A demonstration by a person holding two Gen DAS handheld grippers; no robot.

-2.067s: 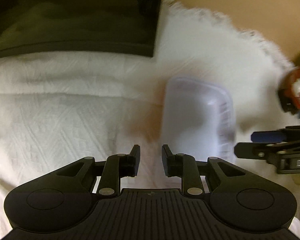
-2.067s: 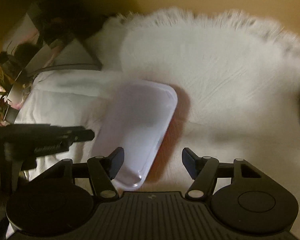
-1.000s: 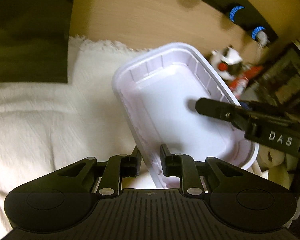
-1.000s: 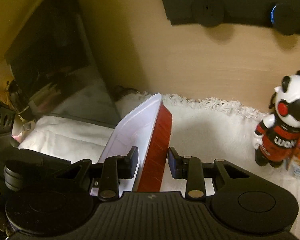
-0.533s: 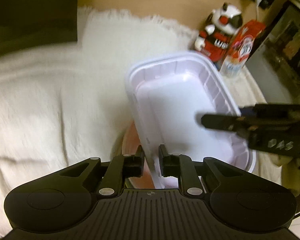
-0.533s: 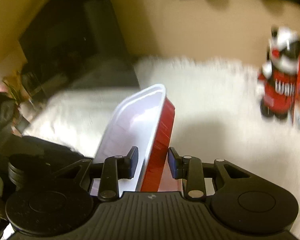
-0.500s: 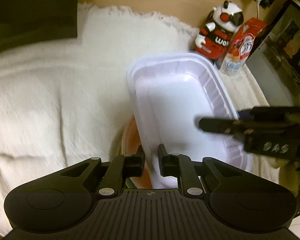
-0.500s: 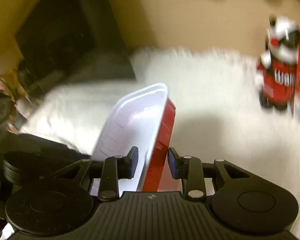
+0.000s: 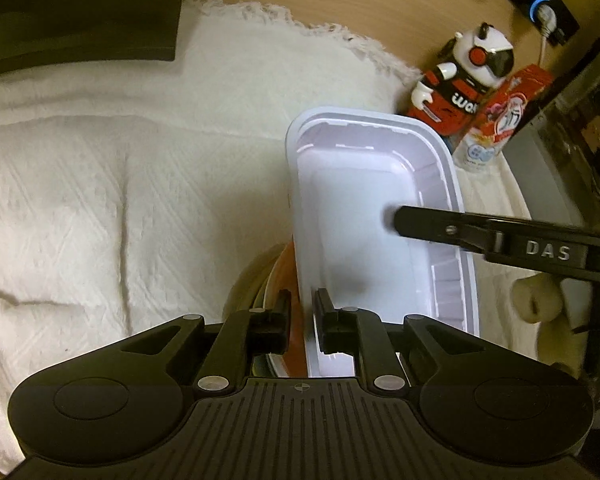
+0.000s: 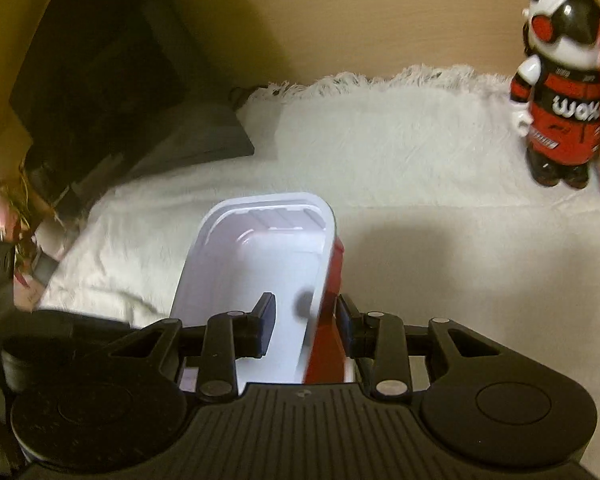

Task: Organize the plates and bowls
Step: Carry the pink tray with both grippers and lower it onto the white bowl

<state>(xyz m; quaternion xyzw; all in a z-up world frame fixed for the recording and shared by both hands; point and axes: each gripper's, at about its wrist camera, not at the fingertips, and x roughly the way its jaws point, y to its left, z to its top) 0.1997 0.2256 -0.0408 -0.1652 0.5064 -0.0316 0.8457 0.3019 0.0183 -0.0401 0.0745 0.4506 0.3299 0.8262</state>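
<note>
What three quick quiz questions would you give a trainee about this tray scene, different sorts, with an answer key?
1. True or false: the tray is upside down.
2. Its outer wall is: A blue, B red, C green?
3. Which claws grip its long walls?
Key: 1 false, its open side faces up. 2 B. 3 both: the left claw on one wall, the right claw on the opposite one.

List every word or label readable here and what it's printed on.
"DAS": on the right tool's arm.
"wok", last letters cut off or unclear: across the toy robot's chest.
Carton beside the robot: print too blurred to read.
Nothing legible on the tray.
</note>
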